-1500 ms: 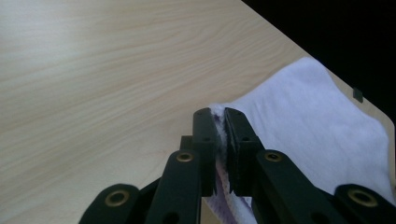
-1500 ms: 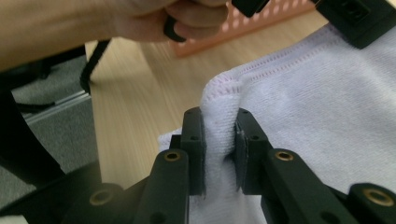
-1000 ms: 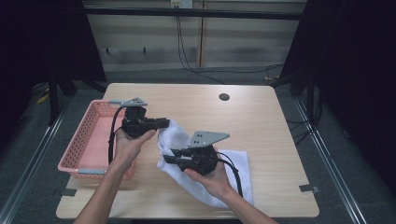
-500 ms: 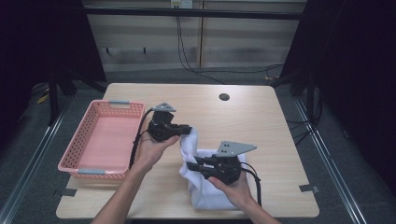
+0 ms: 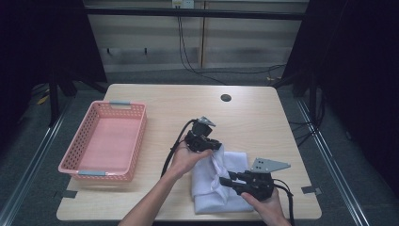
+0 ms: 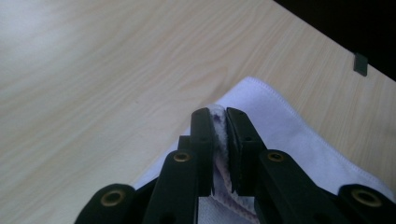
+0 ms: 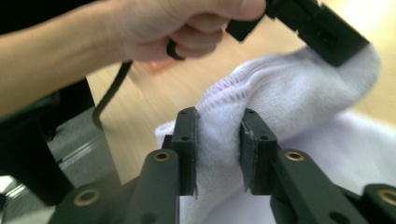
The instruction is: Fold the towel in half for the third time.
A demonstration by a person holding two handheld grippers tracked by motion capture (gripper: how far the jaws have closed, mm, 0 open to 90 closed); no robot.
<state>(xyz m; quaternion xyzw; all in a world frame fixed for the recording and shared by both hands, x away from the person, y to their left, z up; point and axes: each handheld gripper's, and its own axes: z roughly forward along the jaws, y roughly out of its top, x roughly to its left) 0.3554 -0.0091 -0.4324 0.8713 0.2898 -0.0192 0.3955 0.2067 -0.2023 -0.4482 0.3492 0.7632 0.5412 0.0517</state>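
The fingers (image 6: 203,140) of the left gripper (image 5: 202,140) are clamped on a thin hemmed edge of the white towel (image 5: 221,186); in the left gripper view the cloth is pressed flat between the two black pads, which have just been opening a little. The fingers (image 7: 187,140) of the right gripper (image 5: 231,181) hold a thicker bunch of the same towel, with the pads pressing into its folds on both sides; these jaws have also just been opening, but the cloth is between them and touches both.

In the high view the towel lies crumpled on the near right part of the wooden counter (image 5: 263,117). The left gripper takes it at the far left corner, the right gripper at the near side, and a raised fold runs between them. A hand (image 5: 186,160) holds the left gripper, and another hand (image 5: 266,209) holds the right one, with black cables trailing from both.

A pink basket (image 5: 75,162) stands on the left side of the counter, well apart from the towel.
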